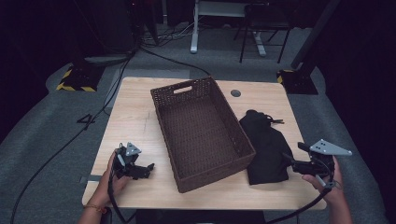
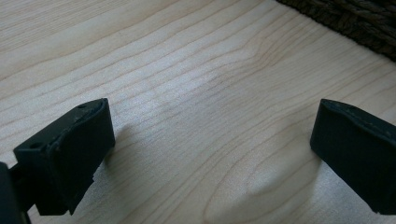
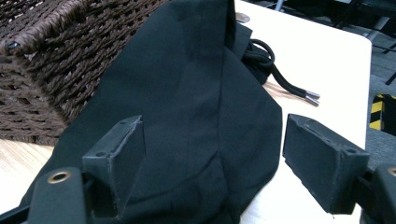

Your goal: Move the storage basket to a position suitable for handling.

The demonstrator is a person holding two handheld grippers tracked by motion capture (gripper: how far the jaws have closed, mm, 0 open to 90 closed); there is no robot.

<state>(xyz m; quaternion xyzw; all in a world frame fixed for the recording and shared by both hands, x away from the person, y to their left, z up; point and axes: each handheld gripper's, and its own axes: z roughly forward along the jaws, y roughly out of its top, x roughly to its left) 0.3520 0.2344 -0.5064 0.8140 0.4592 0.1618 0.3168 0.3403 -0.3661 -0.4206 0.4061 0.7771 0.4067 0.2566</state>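
Left tool [image 1: 148, 166] rests low on bare counter [image 1: 135, 116], jaws spread. Right tool [image 1: 288, 161], jaws spread, apparently hovers at the black bag's [image 1: 266, 147] edge beside the basket [image 1: 201, 130].

One light wooden bench [image 1: 135, 116] carries one dark brown woven wicker basket [image 1: 161, 100] at centre frame and one black drawstring cloth bag [image 1: 266, 144] right of it. Two black handheld grippers, left [image 1: 148, 167] and right [image 1: 288, 161], sit at the lower corners.

Pale, smooth, matt wood grain across the table [image 2: 196, 93]; rough brown woven wicker for the basket [image 1: 201, 128]; soft matt black cloth bag [image 3: 187, 116], metal-tipped drawstring [image 3: 299, 93].
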